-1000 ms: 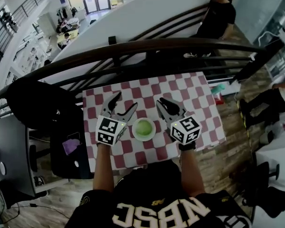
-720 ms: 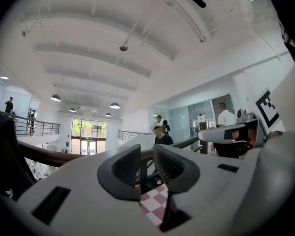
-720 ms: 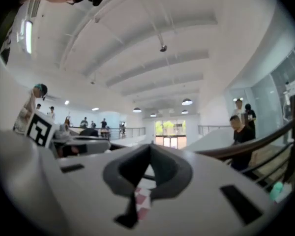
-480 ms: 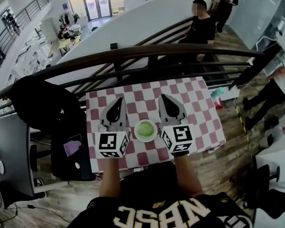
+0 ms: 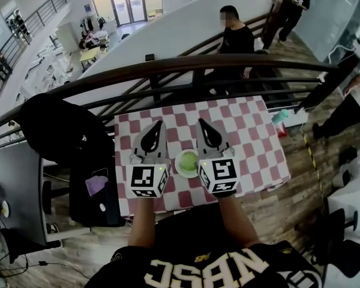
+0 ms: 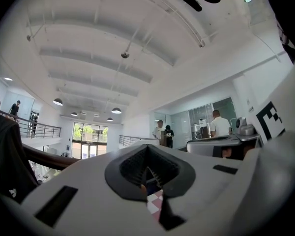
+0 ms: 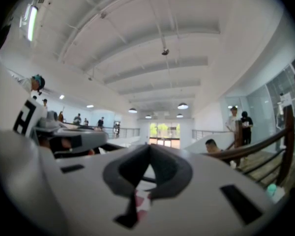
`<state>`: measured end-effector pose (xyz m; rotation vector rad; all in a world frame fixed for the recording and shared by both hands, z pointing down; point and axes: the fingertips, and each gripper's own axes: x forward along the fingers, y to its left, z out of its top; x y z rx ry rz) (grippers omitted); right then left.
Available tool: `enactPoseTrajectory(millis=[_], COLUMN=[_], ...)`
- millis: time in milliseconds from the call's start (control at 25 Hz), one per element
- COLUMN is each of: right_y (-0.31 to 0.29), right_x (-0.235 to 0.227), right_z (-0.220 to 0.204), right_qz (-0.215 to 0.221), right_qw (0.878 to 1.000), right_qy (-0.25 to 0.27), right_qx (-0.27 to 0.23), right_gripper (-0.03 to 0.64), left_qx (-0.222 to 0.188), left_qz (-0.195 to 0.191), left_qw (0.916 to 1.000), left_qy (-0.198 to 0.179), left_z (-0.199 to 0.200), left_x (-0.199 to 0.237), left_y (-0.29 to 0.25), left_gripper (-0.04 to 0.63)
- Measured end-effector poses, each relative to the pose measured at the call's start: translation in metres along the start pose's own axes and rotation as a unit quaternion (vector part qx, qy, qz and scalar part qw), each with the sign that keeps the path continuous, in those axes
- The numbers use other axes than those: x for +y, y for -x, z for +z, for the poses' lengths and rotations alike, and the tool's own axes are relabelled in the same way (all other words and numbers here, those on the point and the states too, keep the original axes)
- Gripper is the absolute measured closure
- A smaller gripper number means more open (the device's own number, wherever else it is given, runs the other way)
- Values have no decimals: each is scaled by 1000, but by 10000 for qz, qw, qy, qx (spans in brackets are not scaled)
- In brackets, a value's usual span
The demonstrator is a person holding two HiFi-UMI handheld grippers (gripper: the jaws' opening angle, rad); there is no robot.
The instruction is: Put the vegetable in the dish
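vegetable (image 5: 188,161): green, lies inside the dish, fills most of it.
dish (image 5: 177,166): small, white, round; stands on the table near the edge closest to the person, between the two grippers.
left gripper (image 5: 158,126): just left of the dish, above the cloth, not touching the dish; points away from the person; fingers pressed together, nothing between them; same in the left gripper view (image 6: 147,149), where the dark pads meet at the tip.
right gripper (image 5: 203,125): just right of the dish, its body overlapping the dish's right rim as seen from the head; fingers together, nothing held; the right gripper view (image 7: 149,150) shows the pads meeting at the tip with no thing in them.
marker cubes: left cube (image 5: 147,180) and right cube (image 5: 219,174) sit at the rear of each gripper, to either side of the dish, on the person's side.
table (image 5: 252,131): under the dish, red-and-white checked cloth; a sliver of the cloth shows below the fingers in both gripper views.
railing (image 5: 168,68): dark, curved, beyond the dish past the table's far edge.
person in black (image 5: 233,41): beyond the railing, well apart from the dish.
black chair (image 5: 60,131): left of the dish, beside the table.
teal thing (image 5: 280,116): small, right of the dish at the table's right edge; too small to tell what.
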<state>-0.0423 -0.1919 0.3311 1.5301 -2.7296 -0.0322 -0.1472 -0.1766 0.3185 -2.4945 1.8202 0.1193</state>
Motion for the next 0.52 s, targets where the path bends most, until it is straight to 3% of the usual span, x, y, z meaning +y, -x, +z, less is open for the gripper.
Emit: enactPoseTrajectory(millis=[280,520], right_y=[-7,-6], right_x=[-3,-24], right_z=[-4,-1], right_qz=[42,196], right_qw=[9999,9997], right_qy=[-28,-69], right_qx=[106,104], right_gripper=[600,600], left_qx=[-16,-34], left_qz=[-128,-2], left_qw=[9999,10000], left_qy=[-13,-49], left_z=[-1,3], left_x=[-7,-21], left_y=[-10,-29], left_gripper=[575,575])
